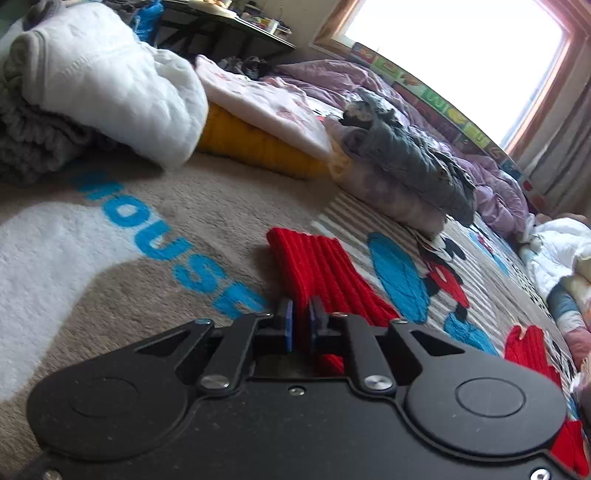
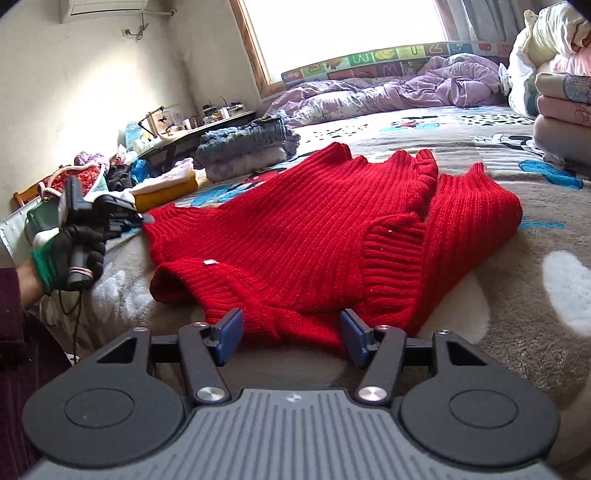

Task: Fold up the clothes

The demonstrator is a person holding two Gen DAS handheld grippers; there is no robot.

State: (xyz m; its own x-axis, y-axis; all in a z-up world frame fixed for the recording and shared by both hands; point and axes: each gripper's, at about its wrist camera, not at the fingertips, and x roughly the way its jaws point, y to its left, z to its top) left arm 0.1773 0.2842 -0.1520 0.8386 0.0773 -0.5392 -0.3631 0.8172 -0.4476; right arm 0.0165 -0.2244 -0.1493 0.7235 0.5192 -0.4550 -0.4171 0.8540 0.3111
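Here, a fold of the red sweater (image 1: 325, 273) is pinched between the 2 blue pads of the left gripper (image 1: 300, 314), which are drawn close together with only the knit between them. In the right wrist view that same gripper (image 2: 142, 220) is seen at the sweater's far left edge, held by a hand in a black glove (image 2: 79, 245) with a green cuff.

The fingers of the right gripper (image 2: 291, 334) are spread wide, 1 blue pad (image 2: 229, 332) on each side of the sweater's near hem; whether the pads touch the knit cannot be told.

The sweater (image 2: 314, 236) is laid across a plush blanket (image 2: 517, 295) printed with cartoon mice and blue letters, its ribbed body bunched into several ridges and 1 sleeve folded over at the right.

Farther out, a folded stack of grey and lilac clothes (image 2: 247, 155) is seen beyond the sweater, beside a yellow cushion (image 1: 255, 144) topped with a pale pink garment (image 1: 266, 103). A crumpled purple quilt (image 2: 388, 92) is heaped under the window (image 2: 340, 33), and a pile of folded pink and white items (image 2: 561, 103) is stacked at the right edge.
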